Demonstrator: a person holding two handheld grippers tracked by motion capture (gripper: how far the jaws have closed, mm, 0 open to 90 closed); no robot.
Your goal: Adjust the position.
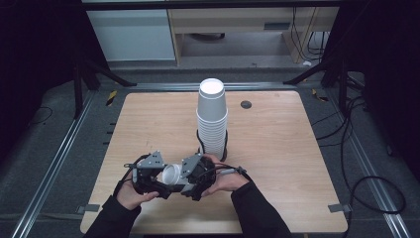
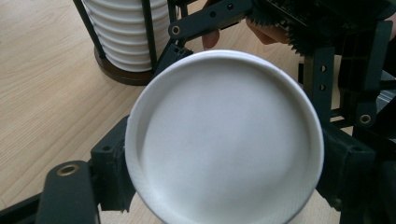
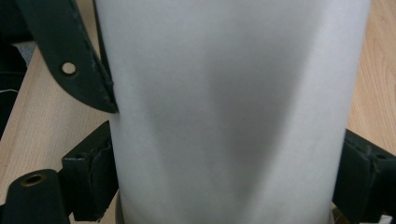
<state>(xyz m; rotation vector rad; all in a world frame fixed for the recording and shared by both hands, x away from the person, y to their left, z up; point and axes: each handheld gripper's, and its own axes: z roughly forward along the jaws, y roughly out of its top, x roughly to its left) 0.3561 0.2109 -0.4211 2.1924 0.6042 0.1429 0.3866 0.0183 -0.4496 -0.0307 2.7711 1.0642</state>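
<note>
A single white paper cup (image 1: 172,174) lies on its side between the two grippers, low over the front of the wooden table (image 1: 282,148). My left gripper (image 1: 165,179) is shut on it; in the left gripper view the cup's round end (image 2: 224,135) faces the camera between the jaws of the left gripper (image 2: 224,179). My right gripper (image 1: 180,176) is shut on the same cup from the other side; the cup's side wall (image 3: 229,93) stands between the jaws of the right gripper (image 3: 229,184). The person's hands hold both grippers close together.
A tall stack of white cups (image 1: 212,114) stands upside down in a dark rod holder (image 2: 123,74) at the table's middle, just behind the grippers. A small dark disc (image 1: 246,104) sits at the far right of the table. Cables lie on the floor to the right.
</note>
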